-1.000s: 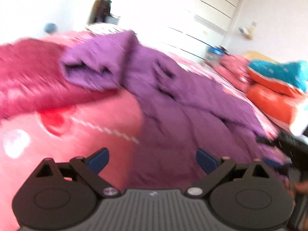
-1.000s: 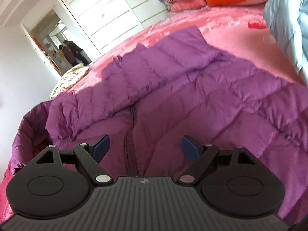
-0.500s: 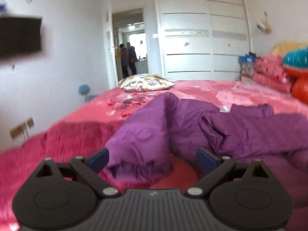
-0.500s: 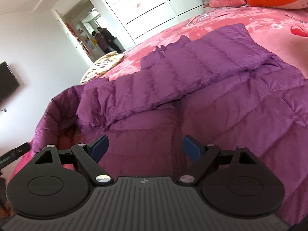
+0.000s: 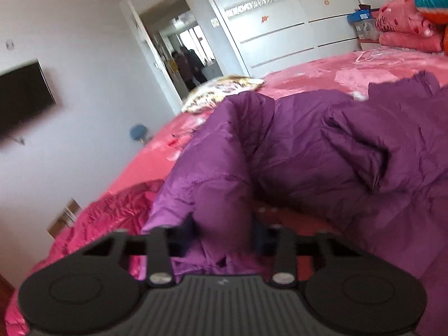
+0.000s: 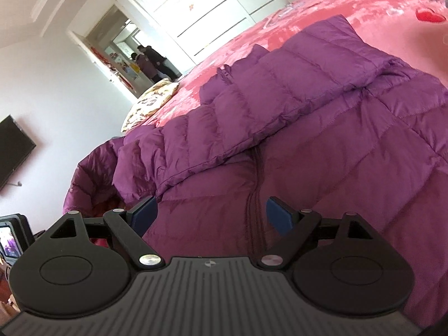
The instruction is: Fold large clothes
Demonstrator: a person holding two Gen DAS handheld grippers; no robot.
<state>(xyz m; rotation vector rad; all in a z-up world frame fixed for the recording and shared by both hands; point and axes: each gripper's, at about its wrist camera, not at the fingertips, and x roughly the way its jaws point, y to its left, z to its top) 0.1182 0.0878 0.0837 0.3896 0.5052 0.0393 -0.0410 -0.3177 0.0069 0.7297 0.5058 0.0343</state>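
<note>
Two tools work over one purple down coat (image 6: 322, 128) that lies spread across a pink bed (image 6: 364, 14). Seen from the left wrist, the left tool (image 5: 224, 228) is closing, its blue pads (image 5: 189, 228) drawn in on either side of a bunched fold of the coat (image 5: 322, 151) near the bed's edge; the fabric fills the gap between them and the pads appear to press into it, though the picture is blurred there. That tool points slightly downward along the bed and sits tilted, so the room leans in its view. Seen from the right wrist, the right tool (image 6: 211, 214) is spread wide and grasps nothing; it hovers just above the coat's quilted front, with the dark zipper line (image 6: 256, 184) running between its pads (image 6: 144, 212). It too points gently down toward the coat, rolled so that the bed slopes upward to the right. A folded sleeve lies across the coat's body beyond it.
</note>
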